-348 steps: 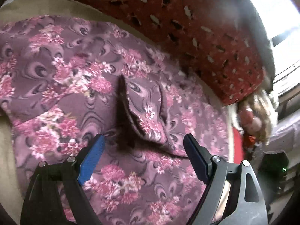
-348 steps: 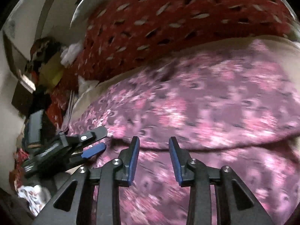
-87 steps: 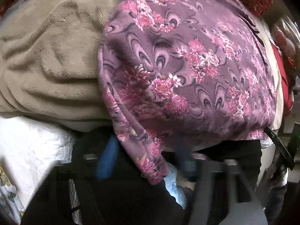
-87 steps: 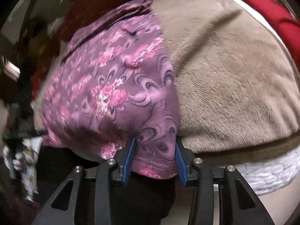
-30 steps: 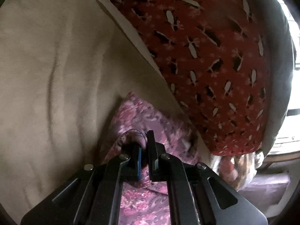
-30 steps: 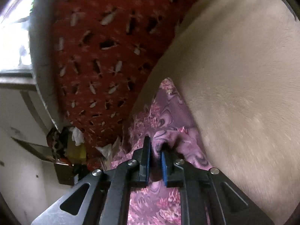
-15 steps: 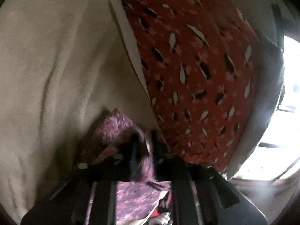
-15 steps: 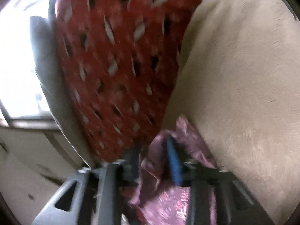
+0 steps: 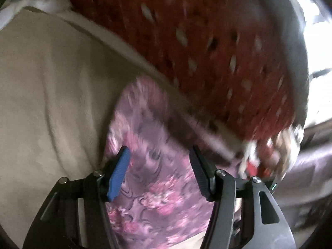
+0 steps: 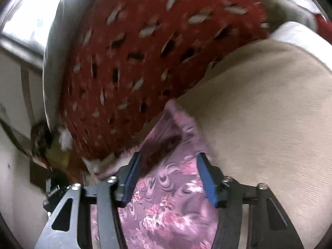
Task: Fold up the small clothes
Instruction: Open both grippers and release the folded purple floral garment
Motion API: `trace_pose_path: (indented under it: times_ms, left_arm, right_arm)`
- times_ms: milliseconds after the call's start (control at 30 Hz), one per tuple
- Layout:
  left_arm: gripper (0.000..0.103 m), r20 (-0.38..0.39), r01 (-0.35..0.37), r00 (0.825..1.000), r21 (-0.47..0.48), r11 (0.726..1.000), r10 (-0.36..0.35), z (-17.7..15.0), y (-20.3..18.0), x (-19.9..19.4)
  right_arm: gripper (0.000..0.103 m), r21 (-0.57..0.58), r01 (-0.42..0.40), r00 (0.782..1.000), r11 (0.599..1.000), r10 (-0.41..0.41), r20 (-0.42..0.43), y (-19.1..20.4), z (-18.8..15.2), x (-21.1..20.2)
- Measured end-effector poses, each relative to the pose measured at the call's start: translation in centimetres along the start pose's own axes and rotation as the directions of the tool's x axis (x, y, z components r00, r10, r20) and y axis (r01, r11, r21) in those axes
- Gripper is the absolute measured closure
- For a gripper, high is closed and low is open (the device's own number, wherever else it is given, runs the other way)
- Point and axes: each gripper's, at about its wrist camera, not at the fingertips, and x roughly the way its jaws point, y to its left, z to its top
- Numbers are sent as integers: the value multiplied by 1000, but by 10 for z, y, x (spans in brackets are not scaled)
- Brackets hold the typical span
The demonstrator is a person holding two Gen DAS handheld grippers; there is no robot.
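Both tools have let go since a second ago: the left tool has just been opening, the right tool has opened and then begun closing, and both stand apart with the floral garment lying slack between the pads, unpinched. It rests folded on the beige blanket, near the red patterned cushion at the far side. Thin, limp and light, it probably slides easily; hems and corners look the surest hold.

A beige fleece blanket is covering the bed and carrying everything. A purple floral garment is lying flat on it, and a red patterned pillow is resting along the blanket's far edge, just beside the garment.
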Motion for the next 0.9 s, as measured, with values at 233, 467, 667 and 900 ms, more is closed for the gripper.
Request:
trace_pose_path:
  times_ms: [233, 467, 667, 900]
  left_arm:
    - [45, 45, -196, 978, -148, 969, 204, 23, 0, 47]
    - [45, 84, -16, 996, -305, 952, 43, 20, 39, 12]
    - [45, 74, -102, 991, -165, 981, 116, -48, 33, 9]
    - [45, 81, -186, 977, -122, 975, 197, -69, 22, 0]
  right_arm:
    - [77, -1, 112, 994, 994, -112, -7, 6, 15, 49]
    - [64, 133, 130, 990, 983, -137, 40, -45, 28, 5]
    - [80, 66, 79, 995, 995, -75, -60, -42, 4, 8]
    - [95, -87, 246, 965, 965, -252, -74, -16, -7, 2]
